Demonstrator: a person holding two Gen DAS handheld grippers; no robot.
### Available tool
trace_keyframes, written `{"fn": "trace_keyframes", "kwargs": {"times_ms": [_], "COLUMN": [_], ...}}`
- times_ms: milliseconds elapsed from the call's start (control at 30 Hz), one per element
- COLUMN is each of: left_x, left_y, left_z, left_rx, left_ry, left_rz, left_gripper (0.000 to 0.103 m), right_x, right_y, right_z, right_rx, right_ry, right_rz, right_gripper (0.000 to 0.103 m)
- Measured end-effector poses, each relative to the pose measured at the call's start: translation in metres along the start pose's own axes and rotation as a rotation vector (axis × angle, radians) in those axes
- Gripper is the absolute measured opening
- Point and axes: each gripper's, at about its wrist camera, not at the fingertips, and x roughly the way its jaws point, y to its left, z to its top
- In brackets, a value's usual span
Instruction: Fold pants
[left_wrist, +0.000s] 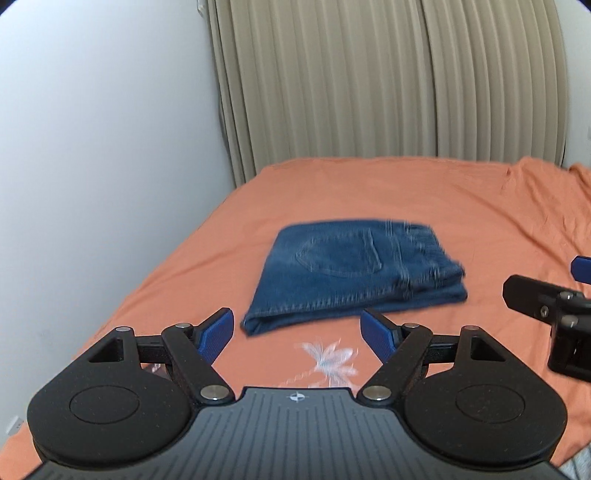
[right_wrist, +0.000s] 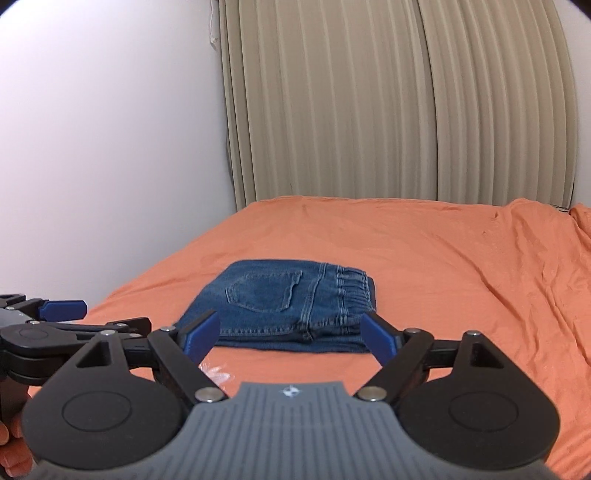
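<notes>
Both hand-held grippers (left_wrist: 297, 332) (right_wrist: 288, 334) seemingly agape, empty

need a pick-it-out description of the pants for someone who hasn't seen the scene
Start from the bed with the orange sheet in front of the beige pleated curtain. Near the sheet's middle lies a folded blue denim bundle, the pants, back pocket facing up and gathered elastic waistband at its right end. It is the only garment on the sheet, just beyond a pale floral print.
</notes>
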Motion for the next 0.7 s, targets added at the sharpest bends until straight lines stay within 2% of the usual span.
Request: {"fn": "trace_keyframes", "kwargs": {"times_ms": [233,700], "left_x": [0.003,0.001], "left_y": [-0.012,-0.013], "left_z": [-0.016,-0.017], "left_rx": [0.011,-0.006], "left_ry": [0.052,0.073], "left_rz": [-0.002,0.001], "left_gripper": [0.091,0.091], "right_x": [0.006,-0.001], "right_y": [-0.002,-0.006], "right_z": [-0.025,-0.021], "right_rx": [-0.021,-0.009], "right_ry": [0.05,0.034], "right_rz": [-0.033,-0.039], "right_gripper": [0.079,0.079]}}
